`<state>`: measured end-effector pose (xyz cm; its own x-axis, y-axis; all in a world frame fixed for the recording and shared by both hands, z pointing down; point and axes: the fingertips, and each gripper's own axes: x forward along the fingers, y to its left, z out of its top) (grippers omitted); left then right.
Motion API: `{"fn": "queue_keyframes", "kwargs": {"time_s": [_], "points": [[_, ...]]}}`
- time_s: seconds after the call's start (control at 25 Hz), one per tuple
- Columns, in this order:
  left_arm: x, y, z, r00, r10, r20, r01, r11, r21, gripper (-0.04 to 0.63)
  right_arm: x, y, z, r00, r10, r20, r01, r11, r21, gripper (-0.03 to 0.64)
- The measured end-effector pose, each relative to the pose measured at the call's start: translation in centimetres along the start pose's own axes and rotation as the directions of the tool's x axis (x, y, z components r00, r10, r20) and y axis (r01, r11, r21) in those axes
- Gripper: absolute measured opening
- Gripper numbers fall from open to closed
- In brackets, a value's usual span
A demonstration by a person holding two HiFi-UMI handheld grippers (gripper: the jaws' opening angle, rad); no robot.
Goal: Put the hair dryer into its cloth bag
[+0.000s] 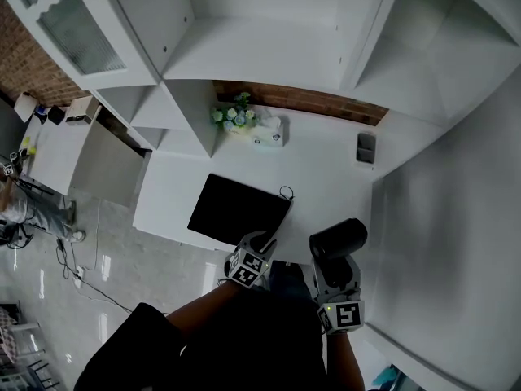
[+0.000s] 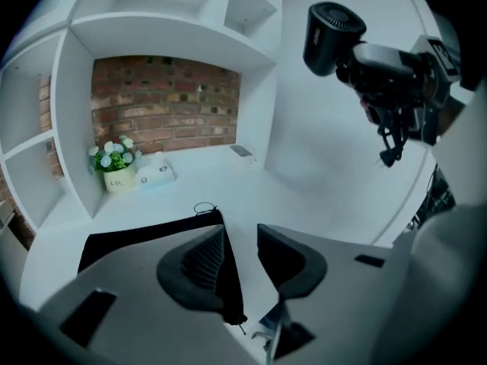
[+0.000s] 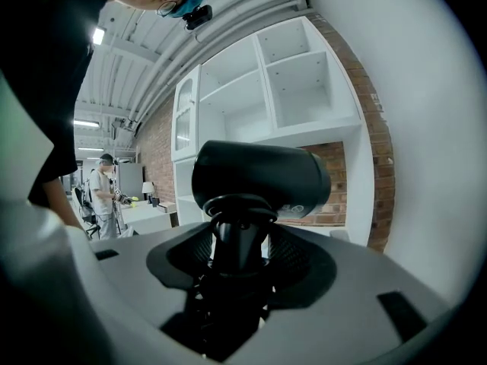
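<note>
A person stands at a white counter [image 1: 326,177] with a gripper in each hand; the right gripper [image 3: 237,238] is clamped on the handle of a black hair dryer [image 3: 259,177], held in the air above the counter's near right edge. The handle runs upright out of the jaws and the barrel lies level across them, its long axis crosswise to the gripper; in the left gripper view one round end faces the camera. The black cloth bag [image 1: 236,208] lies flat on the counter to the dryer's left. The left gripper [image 2: 242,238] sits at the bag's near corner with its jaws apart; a fold of the cloth hangs against one pad, unpinched. A pot of flowers [image 1: 232,116] and a tissue box [image 1: 269,134] stand against the brick wall [image 2: 163,97] behind.
</note>
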<state>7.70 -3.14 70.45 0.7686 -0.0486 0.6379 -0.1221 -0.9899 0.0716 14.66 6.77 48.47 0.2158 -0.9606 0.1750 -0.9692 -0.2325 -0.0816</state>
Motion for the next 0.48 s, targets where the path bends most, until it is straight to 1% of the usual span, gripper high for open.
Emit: {"fn": "queue_keyframes", "kwargs": {"time_s": [0.08, 0.16, 0.36, 0.48], "points": [[1.5, 0.2, -1.0, 0.998, -0.001, -0.061, 0.002, 1.0, 0.005, 0.137, 0.2, -0.8, 0.1, 1.0, 0.005, -0.009, -0.004, 1.0, 0.013, 0.244], [2.5, 0.5, -1.9, 0.995, 0.0, -0.103, 0.001, 1.0, 0.008, 0.148, 0.3, -1.5, -0.1, 1.0, 0.01, -0.021, -0.01, 1.0, 0.02, 0.244], [4.5, 1.8, -3.2, 0.986, 0.02, -0.166, -0.018, 1.0, 0.014, 0.153, 1.2, -3.4, -1.2, 0.998, -0.01, -0.063, 0.013, 0.999, 0.043, 0.244], [5.8, 1.9, -4.1, 0.971, -0.004, -0.239, 0.015, 0.999, 0.044, 0.155, 1.6, -4.1, -1.6, 0.997, -0.022, -0.078, 0.026, 0.999, 0.044, 0.244]]}}
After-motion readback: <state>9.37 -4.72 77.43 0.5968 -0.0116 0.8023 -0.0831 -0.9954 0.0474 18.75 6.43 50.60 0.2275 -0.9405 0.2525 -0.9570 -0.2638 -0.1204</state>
